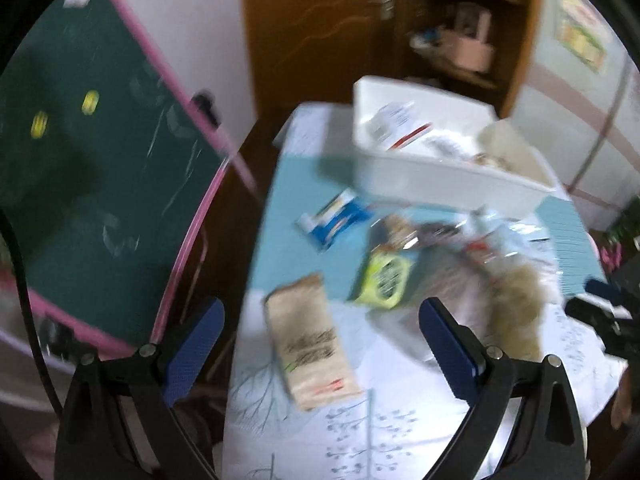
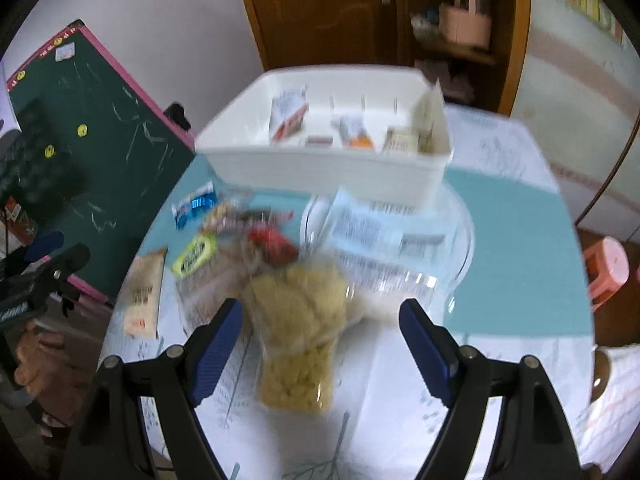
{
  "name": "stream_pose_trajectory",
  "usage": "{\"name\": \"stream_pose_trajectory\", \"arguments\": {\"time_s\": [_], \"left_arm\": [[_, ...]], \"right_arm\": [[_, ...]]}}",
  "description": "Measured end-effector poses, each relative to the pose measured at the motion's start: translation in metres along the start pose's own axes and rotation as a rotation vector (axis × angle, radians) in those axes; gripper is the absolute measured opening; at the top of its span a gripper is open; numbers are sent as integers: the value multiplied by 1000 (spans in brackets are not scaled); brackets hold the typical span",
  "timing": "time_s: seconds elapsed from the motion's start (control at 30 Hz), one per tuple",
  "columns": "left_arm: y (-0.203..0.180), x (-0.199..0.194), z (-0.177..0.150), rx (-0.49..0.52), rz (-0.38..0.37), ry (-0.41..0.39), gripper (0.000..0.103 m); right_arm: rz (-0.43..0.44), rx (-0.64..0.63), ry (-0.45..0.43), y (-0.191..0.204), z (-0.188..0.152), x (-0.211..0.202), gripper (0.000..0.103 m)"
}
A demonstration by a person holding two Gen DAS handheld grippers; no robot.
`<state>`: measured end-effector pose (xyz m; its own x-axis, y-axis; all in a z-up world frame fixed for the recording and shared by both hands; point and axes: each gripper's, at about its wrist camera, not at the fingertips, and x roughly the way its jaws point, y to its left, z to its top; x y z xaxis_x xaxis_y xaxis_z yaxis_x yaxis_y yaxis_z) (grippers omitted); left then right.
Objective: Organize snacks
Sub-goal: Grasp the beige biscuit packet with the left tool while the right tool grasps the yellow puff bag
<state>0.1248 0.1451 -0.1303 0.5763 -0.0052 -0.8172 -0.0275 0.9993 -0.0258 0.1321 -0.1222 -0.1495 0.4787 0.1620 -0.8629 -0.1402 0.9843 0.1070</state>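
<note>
Snack packets lie scattered on a table with a teal and white cloth (image 1: 296, 184). My left gripper (image 1: 320, 340) is open above a brown paper packet (image 1: 308, 340), its pads apart from it. Beyond lie a green packet (image 1: 384, 280) and a blue packet (image 1: 336, 220). My right gripper (image 2: 322, 340) is open over a clear bag of yellow puffs (image 2: 300, 328), without pressing it. A red snack (image 2: 272, 246) and a large clear labelled packet (image 2: 380, 236) lie further back. The white bin (image 2: 320, 184) behind holds a few small packets.
A green chalkboard (image 1: 100, 160) with a pink frame leans left of the table. A wooden door and a shelf unit (image 2: 460, 20) stand behind. A pink stool (image 2: 604, 268) is at the right. The left gripper (image 2: 44, 264) shows at the left edge of the right wrist view.
</note>
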Motion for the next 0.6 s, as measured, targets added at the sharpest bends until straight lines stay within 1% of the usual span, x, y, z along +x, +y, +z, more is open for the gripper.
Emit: {"name": "stream_pose_trajectory", "arguments": {"time_s": [0.1, 0.2, 0.4, 0.5, 0.6], "left_arm": [[17, 28, -15, -94, 10, 85, 98], [23, 48, -27, -136, 34, 127, 98], [24, 77, -40, -139, 86, 188, 98], [24, 84, -44, -136, 103, 198, 98], [21, 89, -43, -136, 104, 207, 98]], "right_arm": [[-1, -21, 49, 6, -17, 17, 80], [11, -23, 92, 8, -30, 33, 80], [15, 1, 116, 11, -43, 53, 79], [11, 10, 129, 15, -47, 61, 79], [-10, 12, 142, 19, -49, 68, 79]]}}
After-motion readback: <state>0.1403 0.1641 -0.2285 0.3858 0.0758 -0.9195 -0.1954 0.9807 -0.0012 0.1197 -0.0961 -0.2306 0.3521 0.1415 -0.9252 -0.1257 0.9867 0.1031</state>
